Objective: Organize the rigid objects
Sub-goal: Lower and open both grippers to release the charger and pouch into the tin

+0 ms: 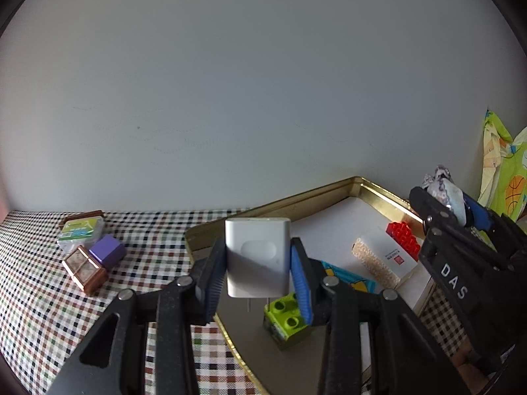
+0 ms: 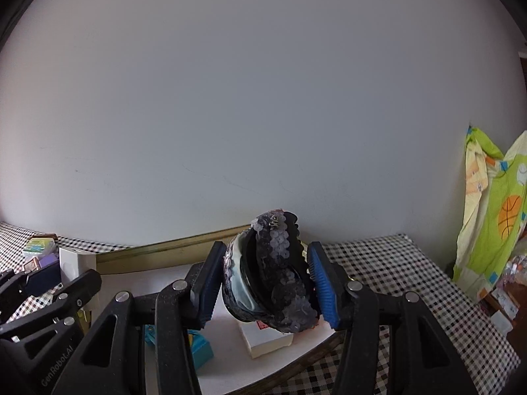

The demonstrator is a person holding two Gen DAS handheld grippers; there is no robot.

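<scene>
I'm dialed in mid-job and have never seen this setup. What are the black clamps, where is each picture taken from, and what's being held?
A person holds two hand-held grippers; each carries a camera looking along its fingers. In the left view, the left gripper is shut on a white charger above a gold tray holding a green block, a red block and a white box. In the right view, the right gripper is shut on a sequined hair clip. A purple cube lies on the checkered cloth.

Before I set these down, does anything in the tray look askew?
Nothing looks damaged or spilled. In the gold tray, the green building block sits tilted, partly behind the left gripper, which grips a white charger. The right gripper holds a sequined object.
</scene>
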